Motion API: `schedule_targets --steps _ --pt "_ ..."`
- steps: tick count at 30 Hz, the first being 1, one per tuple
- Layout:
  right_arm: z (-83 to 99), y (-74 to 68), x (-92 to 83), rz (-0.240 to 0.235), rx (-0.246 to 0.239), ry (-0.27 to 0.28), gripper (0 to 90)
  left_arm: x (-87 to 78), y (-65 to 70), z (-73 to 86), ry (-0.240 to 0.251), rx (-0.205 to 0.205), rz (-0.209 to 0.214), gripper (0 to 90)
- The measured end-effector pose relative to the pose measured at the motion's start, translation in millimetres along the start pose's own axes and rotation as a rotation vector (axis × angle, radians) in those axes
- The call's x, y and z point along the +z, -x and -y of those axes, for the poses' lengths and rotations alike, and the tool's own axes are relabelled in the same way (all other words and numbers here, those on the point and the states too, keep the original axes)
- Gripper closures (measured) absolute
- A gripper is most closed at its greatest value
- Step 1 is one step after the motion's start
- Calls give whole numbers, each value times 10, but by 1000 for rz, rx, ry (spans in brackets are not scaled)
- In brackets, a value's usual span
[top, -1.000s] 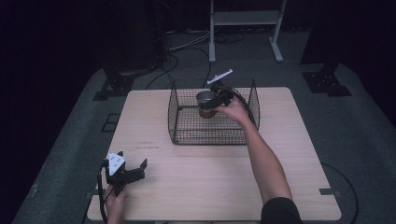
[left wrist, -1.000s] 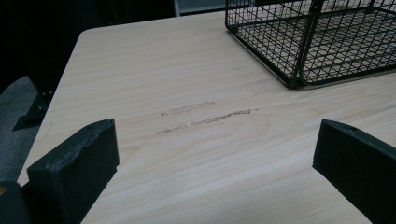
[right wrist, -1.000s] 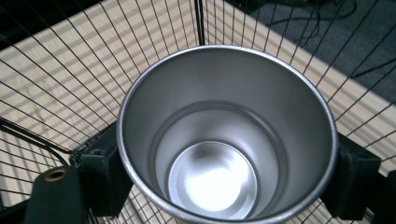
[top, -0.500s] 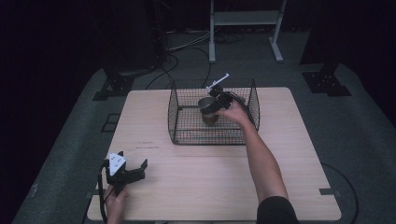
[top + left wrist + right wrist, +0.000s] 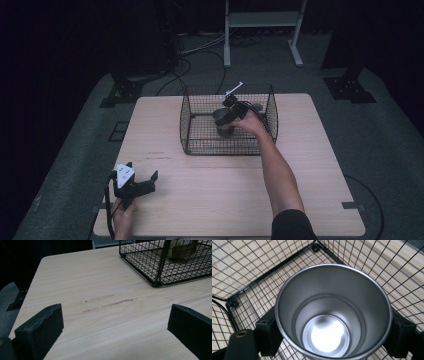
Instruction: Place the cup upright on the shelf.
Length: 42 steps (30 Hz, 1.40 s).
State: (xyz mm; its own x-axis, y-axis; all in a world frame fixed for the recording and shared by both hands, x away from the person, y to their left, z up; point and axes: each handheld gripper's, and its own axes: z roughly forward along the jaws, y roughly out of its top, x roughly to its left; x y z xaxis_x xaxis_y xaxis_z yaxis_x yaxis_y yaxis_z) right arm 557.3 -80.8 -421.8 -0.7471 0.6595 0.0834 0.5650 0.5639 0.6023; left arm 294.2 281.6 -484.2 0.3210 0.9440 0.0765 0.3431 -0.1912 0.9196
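Right gripper [image 5: 226, 116] is sinking lower into the wire basket [image 5: 190, 125] with its jaws clamping the steel cup [image 5: 333, 312], while at 7 o'clock the left gripper [image 5: 136, 181] is idling wide open; release is pending.

The shiny metal cup [image 5: 333, 312] stood upright and empty, with its round mouth open to the top, down inside the black wire basket [image 5: 195, 142] near the basket's back right part.
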Motion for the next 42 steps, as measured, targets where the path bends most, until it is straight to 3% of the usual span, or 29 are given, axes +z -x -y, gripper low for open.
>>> schedule_targets --steps 8,28,42 --pt "22 -2 -18 22 -23 -14 163 -4 1 2 1 3 2 0" --pt "67 -29 -89 61 -14 -29 125 -1 11 2 2 0 -1 0" --pt "22 -65 -202 60 1 36 46 -1 26 2 -2 10 -2 0"
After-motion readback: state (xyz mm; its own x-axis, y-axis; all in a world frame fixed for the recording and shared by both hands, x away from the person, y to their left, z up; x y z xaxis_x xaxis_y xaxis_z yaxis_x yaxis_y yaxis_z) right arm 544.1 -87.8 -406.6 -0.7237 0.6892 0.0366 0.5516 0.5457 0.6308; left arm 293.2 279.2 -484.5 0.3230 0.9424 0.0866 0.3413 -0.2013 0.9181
